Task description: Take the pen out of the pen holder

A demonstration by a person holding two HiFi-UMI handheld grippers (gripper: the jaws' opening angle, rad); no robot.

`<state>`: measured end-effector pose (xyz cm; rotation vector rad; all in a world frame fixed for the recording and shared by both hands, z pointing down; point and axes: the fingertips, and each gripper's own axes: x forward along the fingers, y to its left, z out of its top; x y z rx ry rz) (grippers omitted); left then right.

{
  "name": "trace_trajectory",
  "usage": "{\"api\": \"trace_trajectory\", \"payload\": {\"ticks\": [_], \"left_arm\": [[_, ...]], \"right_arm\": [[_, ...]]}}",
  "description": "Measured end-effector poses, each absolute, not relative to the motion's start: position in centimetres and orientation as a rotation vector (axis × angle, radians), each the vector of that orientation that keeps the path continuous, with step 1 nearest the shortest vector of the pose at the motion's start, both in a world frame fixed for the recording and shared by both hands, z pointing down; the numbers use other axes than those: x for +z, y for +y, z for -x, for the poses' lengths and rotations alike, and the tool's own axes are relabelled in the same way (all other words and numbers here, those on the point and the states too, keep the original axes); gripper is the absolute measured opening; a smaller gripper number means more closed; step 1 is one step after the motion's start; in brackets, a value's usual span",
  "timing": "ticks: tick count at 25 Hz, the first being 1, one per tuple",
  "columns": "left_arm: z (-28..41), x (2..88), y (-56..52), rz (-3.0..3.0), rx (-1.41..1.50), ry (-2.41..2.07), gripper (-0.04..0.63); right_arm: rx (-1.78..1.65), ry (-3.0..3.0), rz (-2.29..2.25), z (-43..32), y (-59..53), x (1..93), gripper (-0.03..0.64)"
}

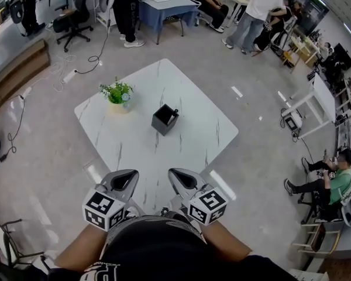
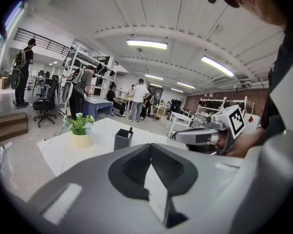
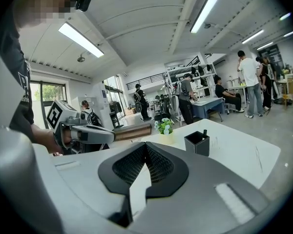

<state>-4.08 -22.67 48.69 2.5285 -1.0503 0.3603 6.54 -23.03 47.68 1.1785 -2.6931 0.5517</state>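
Observation:
A black square pen holder (image 1: 164, 120) stands near the middle of the white marble table (image 1: 193, 98), with a dark pen (image 1: 175, 112) sticking out of its far right corner. Both grippers hover close to my body over the table's near corner, well short of the holder. My left gripper (image 1: 127, 172) and right gripper (image 1: 175, 172) are side by side, each shut with nothing in it. In the left gripper view the holder (image 2: 122, 139) and pen (image 2: 130, 129) lie ahead beyond the shut tips (image 2: 150, 145). The right gripper view shows the holder (image 3: 197, 143) ahead to the right of the tips (image 3: 145, 144).
A small potted plant (image 1: 117, 93) stands on the table left of the holder. The table's edges fall away to grey floor on all sides. Cables, office chairs, other tables and several people are farther off around the room.

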Motion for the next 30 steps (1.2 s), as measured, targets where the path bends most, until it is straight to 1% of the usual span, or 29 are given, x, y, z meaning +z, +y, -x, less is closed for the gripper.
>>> {"api": "trace_trajectory", "payload": {"ticks": [18,22,25,27,30], "left_arm": [[3.0,48.4,-22.5,-2.542,0.361,-1.038,0.057],[3.1,48.2,-22.4,-2.543,0.364,-1.034,0.057],[3.0,48.3,-22.1,-2.544,0.366,-1.029,0.057],[3.0,48.3,-22.0,-2.546,0.367,-1.028,0.057],[3.0,48.1,-22.0,-2.55,0.367,-1.025,0.057]], "right_arm": [[0.456,-2.704,-1.169,-7.0,-22.7,47.0,0.005],[0.44,-2.697,-1.178,-7.0,-22.7,46.7,0.037],[0.43,-2.693,-1.17,-6.9,-22.6,46.7,0.037],[0.43,-2.693,-1.16,-6.7,-22.4,46.8,0.055],[0.43,-2.69,-1.159,-6.6,-22.3,46.9,0.057]]}}
